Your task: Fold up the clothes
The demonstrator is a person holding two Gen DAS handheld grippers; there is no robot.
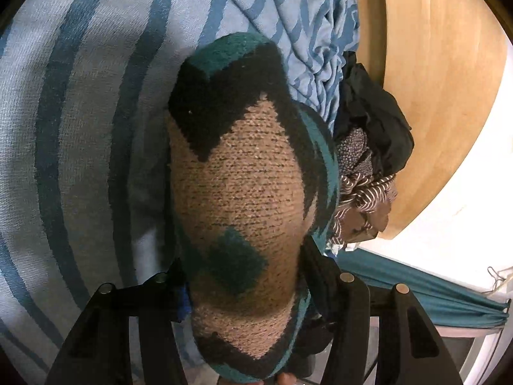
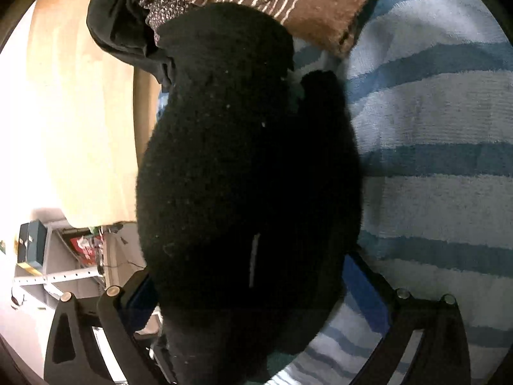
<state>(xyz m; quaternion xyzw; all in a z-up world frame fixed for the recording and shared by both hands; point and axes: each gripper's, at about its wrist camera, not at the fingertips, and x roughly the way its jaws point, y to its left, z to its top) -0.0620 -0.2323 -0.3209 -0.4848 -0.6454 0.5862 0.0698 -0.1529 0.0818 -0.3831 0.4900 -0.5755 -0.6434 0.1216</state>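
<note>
Two grippers, left gripper (image 1: 243,292) and right gripper (image 2: 253,292), are each clamping one end of a knit garment (image 1: 237,173), lifting it above the striped towel (image 1: 80,128) for folding.

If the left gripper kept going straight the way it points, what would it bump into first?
The left gripper already has a patterned knit garment between its jaws, bulging ahead of it. Beyond that, it would probably meet the blue striped cloth lying underneath, though depth is unclear.

sweater (image 1: 243,173): coarse matt knit | towel (image 1: 80,128): rough striped terry | table (image 1: 442,96): smooth pale wood
</note>
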